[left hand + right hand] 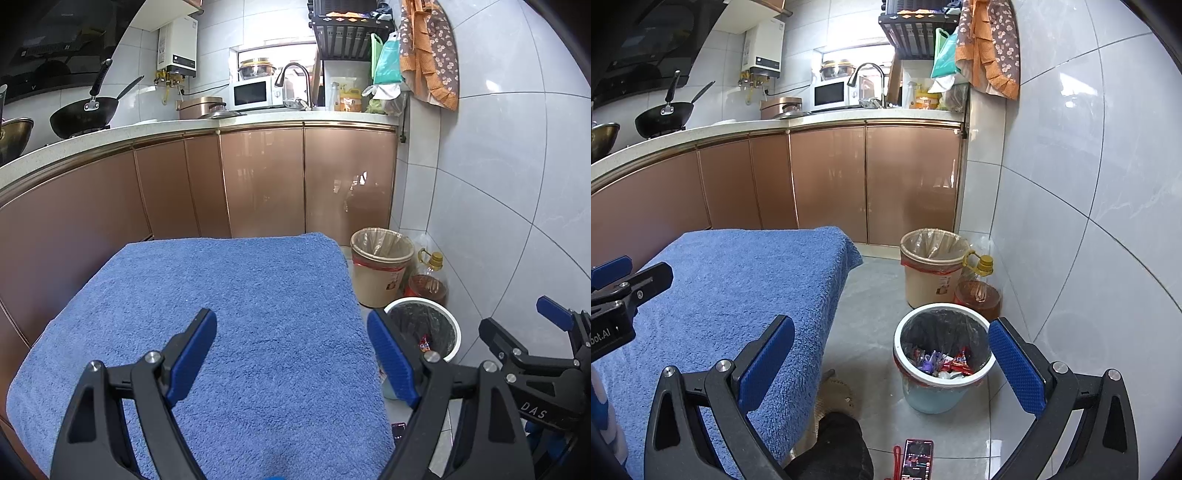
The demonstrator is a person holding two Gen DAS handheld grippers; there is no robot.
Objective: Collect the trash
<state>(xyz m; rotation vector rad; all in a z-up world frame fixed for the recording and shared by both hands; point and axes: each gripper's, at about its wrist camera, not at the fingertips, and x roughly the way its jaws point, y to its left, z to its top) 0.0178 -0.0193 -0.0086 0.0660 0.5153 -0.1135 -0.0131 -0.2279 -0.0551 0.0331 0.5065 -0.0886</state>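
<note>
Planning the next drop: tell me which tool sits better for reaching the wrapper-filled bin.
Right. The right tool hangs open with the blue bin between its fingers in its view. The left tool is open over the blue towel, the bin off to its right.

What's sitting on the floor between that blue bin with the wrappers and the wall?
In the right wrist view, a big bottle of amber cooking oil with a yellow cap stands behind the blue bin, toward the tiled wall, beside a beige bin.
</note>
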